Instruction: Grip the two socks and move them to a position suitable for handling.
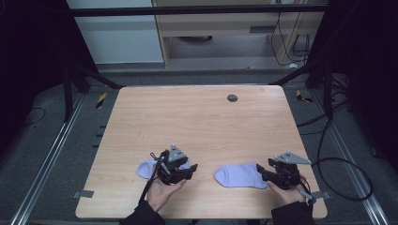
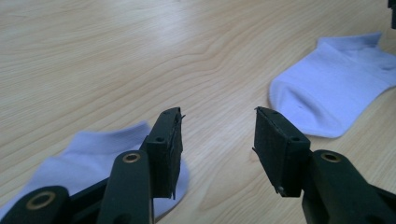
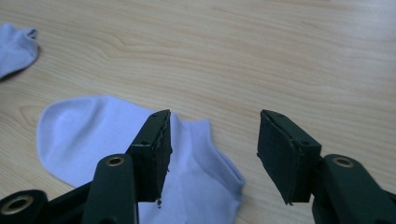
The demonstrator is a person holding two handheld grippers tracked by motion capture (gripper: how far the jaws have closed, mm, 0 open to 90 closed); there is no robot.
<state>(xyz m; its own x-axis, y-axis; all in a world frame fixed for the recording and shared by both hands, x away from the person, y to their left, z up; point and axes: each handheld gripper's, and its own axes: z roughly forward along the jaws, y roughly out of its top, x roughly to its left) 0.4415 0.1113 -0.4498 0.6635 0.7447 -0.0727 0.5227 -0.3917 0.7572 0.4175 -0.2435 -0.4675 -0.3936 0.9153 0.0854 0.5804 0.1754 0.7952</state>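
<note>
Socks lie flat on the worktop [image 1: 197, 122]: my left tool [image 1: 180, 171] gapes over the left sock [image 1: 144, 168], my right tool [image 1: 267, 174] gapes at the right sock [image 1: 237, 176].

We see the high view dim and grainy, its corners black. Soft, even light falls on the tabletop [image 1: 202, 122], with faint shadows under each gripper. Both gripper views look brighter and sharp up close, softening slightly farther ahead.

wooden table [image 1: 197, 117], grey floor [image 1: 42, 159], dark frame [image 1: 187, 10]
</note>
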